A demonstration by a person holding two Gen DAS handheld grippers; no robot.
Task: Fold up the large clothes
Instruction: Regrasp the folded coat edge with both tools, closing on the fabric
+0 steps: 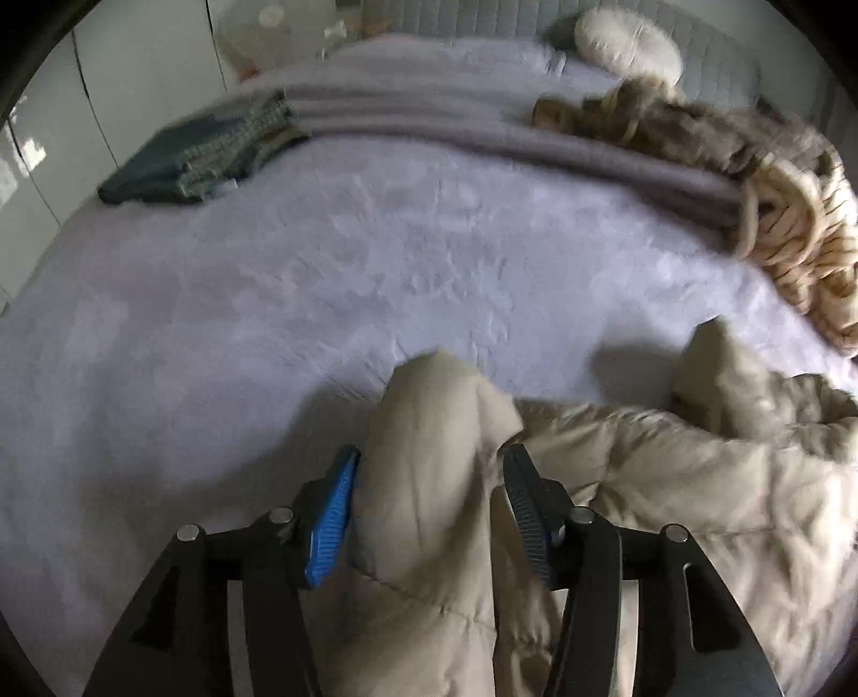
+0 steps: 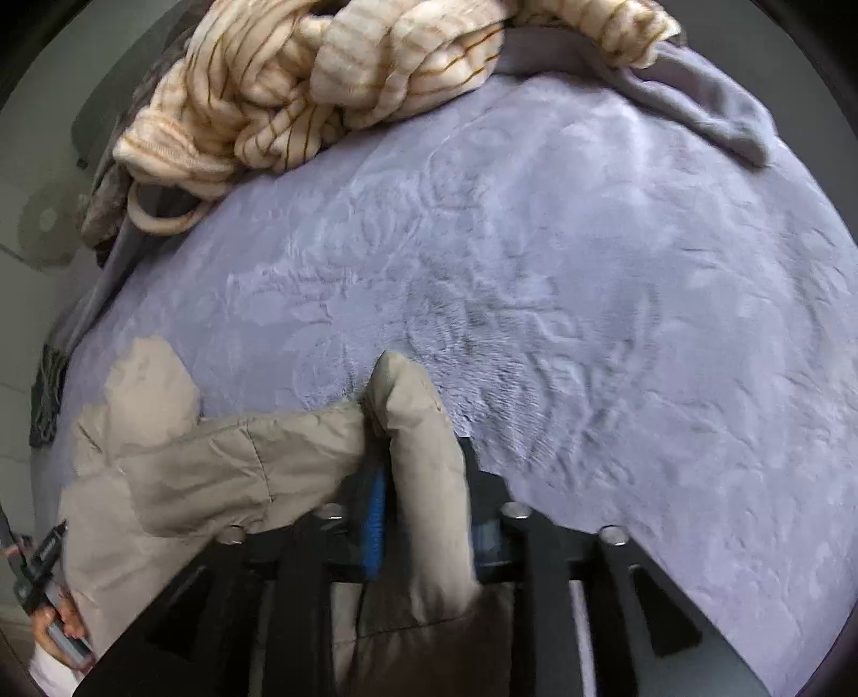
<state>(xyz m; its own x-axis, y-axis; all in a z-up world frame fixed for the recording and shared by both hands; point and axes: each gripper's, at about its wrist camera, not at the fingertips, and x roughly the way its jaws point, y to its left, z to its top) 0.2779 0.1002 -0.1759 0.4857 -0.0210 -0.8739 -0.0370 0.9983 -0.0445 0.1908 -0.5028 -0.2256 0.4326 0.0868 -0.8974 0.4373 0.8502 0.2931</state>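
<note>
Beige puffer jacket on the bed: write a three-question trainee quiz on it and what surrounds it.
1. True or false: the left tongs have a fold of the jacket between them.
2. Which lies at the bed's far left in the left wrist view? A) folded green clothes B) a striped sweater C) a pillow
3. Fill in: the crumpled garment behind the jacket in the right wrist view is cream with thin ____ stripes.

Key
1. True; the right tongs hold a fold too.
2. A, the green clothes; the pillow lies far right by the headboard.
3. Brown, on the sweater lying on the blanket.
</note>
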